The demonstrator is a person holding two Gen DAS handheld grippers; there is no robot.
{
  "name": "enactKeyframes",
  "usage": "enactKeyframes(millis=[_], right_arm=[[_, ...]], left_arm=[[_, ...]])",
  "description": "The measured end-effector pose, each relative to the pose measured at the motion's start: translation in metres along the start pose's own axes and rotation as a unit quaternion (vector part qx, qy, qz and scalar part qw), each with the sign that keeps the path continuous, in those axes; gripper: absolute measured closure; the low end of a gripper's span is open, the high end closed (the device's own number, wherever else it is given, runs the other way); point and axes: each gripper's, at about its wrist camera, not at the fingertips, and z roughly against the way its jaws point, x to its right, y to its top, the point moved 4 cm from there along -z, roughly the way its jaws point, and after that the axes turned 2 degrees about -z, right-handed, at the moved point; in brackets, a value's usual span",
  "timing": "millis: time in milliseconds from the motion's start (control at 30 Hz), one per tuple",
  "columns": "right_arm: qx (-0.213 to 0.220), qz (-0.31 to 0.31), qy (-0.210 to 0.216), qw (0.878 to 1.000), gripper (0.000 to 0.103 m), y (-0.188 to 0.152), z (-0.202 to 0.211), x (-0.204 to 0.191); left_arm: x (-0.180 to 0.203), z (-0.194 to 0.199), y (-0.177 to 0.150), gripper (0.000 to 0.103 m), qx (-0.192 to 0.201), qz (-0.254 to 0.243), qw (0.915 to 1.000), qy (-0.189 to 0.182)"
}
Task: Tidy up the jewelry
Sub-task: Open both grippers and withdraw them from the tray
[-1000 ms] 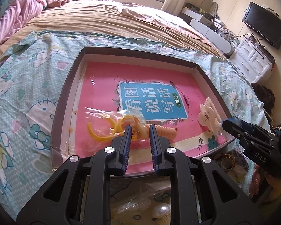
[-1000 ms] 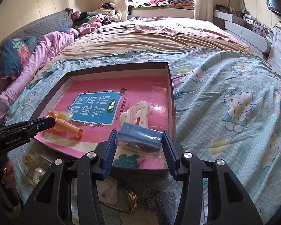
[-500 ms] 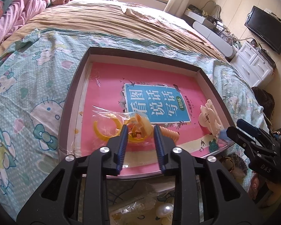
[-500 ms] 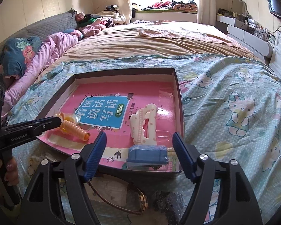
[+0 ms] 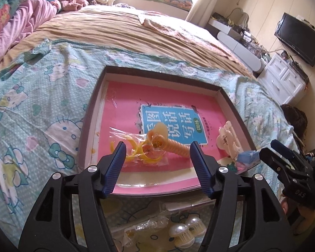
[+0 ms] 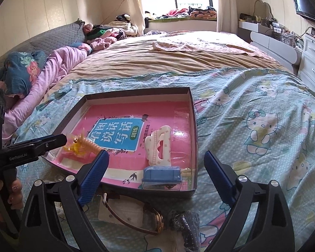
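A dark shallow box point(image 5: 90, 113) lined with a pink book lies on the bed. In it lie an orange spiral hair clip in a clear bag point(image 5: 155, 147), a white claw clip point(image 6: 160, 147) and a small blue-topped packet point(image 6: 162, 175). My left gripper point(image 5: 157, 157) is open and empty, just in front of the orange clip. My right gripper point(image 6: 156, 175) is open and empty, its fingers either side of the blue packet, nearer the camera. The box also shows in the right wrist view point(image 6: 194, 126).
In front of the box on the Hello Kitty sheet point(image 6: 262, 126) lie pearl-topped clips point(image 5: 184, 233), a brown-strap watch on a card point(image 6: 136, 216) and a dark beaded piece point(image 6: 187, 224). A hand point(image 6: 12, 191) holds the left gripper. White drawers point(image 5: 283, 82) stand at the right.
Both grippers opened wide and drew back. The left one let go of the orange clip in the box. The right one let go of the blue packet at the box's near right corner.
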Motion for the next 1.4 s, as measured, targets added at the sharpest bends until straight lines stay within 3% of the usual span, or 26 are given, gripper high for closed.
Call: enactKeyframes(millis=[100, 167, 300, 433, 1400], right_arm=[[0.008, -0.003, 0.001, 1.000, 0.008, 0.001, 0.006, 0.000], [0.010, -0.004, 0.002, 1.000, 0.008, 0.002, 0.009, 0.000], [0.015, -0.001, 0.004, 1.000, 0.007, 0.003, 0.015, -0.001], [0.026, 0.000, 0.008, 1.000, 0.005, 0.006, 0.024, -0.003], [0.098, 0.019, 0.034, 0.994, 0.005, 0.017, 0.098, -0.019]], left_arm=[[0.000, 0.007, 0.002, 0.044, 0.009, 0.003, 1.0000, 0.002], [-0.001, 0.011, 0.003, 0.031, 0.013, 0.003, 0.9999, 0.007], [0.000, 0.020, 0.005, 0.027, 0.022, 0.001, 0.9997, 0.012], [0.003, 0.030, 0.007, 0.012, 0.032, 0.001, 0.9994, 0.008], [0.020, 0.098, 0.006, 0.010, 0.088, -0.028, 0.9953, 0.027]])
